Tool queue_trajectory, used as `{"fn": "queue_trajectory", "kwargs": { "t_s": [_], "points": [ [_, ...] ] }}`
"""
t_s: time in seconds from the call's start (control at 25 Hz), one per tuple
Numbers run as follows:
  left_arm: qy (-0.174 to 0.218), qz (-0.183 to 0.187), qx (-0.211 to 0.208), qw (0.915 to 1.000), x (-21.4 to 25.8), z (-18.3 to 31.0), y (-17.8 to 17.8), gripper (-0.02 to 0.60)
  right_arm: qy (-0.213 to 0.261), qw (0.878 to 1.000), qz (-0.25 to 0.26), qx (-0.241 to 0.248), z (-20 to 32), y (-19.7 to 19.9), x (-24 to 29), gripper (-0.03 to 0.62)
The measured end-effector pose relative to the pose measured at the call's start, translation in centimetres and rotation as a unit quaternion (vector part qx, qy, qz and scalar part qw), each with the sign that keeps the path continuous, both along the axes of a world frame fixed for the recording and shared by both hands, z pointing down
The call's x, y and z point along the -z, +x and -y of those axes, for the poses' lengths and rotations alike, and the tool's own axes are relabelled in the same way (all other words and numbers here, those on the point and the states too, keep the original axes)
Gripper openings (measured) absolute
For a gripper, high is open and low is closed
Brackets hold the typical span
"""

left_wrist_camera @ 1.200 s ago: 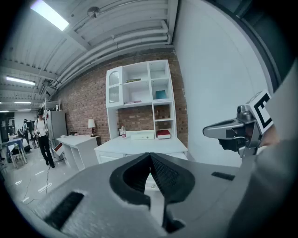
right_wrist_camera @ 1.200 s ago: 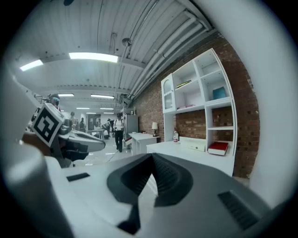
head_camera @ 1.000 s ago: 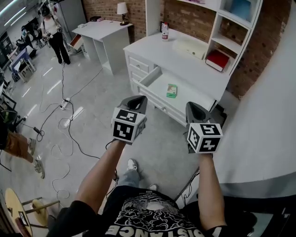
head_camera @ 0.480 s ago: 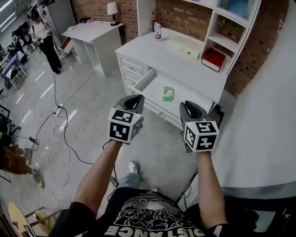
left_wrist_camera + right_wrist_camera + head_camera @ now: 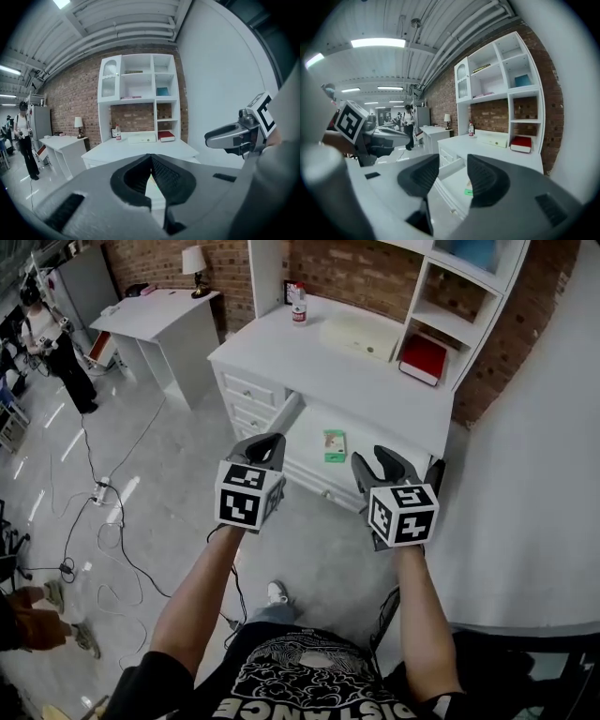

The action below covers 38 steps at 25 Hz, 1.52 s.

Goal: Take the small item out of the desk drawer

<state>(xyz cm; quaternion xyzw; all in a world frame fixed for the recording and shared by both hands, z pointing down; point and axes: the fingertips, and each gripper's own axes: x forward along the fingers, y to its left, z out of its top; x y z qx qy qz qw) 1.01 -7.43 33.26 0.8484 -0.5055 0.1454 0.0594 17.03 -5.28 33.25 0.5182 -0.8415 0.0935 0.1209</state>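
Right gripper (image 5: 375,463), its 2 jaws just opening and empty, should squarely approach the green item (image 5: 334,444), possibly a box, in the drawer (image 5: 307,420); left gripper (image 5: 262,442) is closed.

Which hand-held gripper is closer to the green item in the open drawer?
Right. The right hand-held gripper hovers just right of the green item; the left hand-held gripper is farther off, to its left.

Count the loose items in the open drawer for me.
1: a small green packet lying mid-floor in the open drawer. Its rear part under the desktop is hidden and may hold more.
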Motion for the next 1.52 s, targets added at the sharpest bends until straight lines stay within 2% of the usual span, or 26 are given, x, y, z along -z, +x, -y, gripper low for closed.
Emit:
{"fn": "queue_trajectory", "kwargs": {
  "t_s": [0.08,0.48,0.76,1.16,1.52],
  "points": [
    [0.0,-0.002,-0.006,1.0,-0.1,1.8,-0.8,0.006,-0.003,1.0,0.0,-0.011,1.3,-0.5,-0.1,0.211],
    [0.0,-0.013,-0.055,0.9984,-0.2,7.3,-3.2,0.008,-0.029,0.998,-0.01,-0.054,5.5,-2.8,-1.0,0.289],
    [-0.006,-0.015,-0.071,0.9974,-0.8,9.4,-5.0,0.008,-0.043,0.996,-0.017,-0.077,7.2,-4.3,-1.5,0.323],
    [-0.016,-0.008,-0.091,0.9957,-2.3,11.6,-5.0,0.008,-0.07,0.995,-0.018,-0.07,9.5,-5.5,-3.5,0.355],
    [-0.027,0.003,-0.1,0.9947,-4.4,14.1,-4.3,0.008,-0.11,0.991,-0.024,-0.072,12.5,-4.6,-7.3,0.376]
  ]
}}
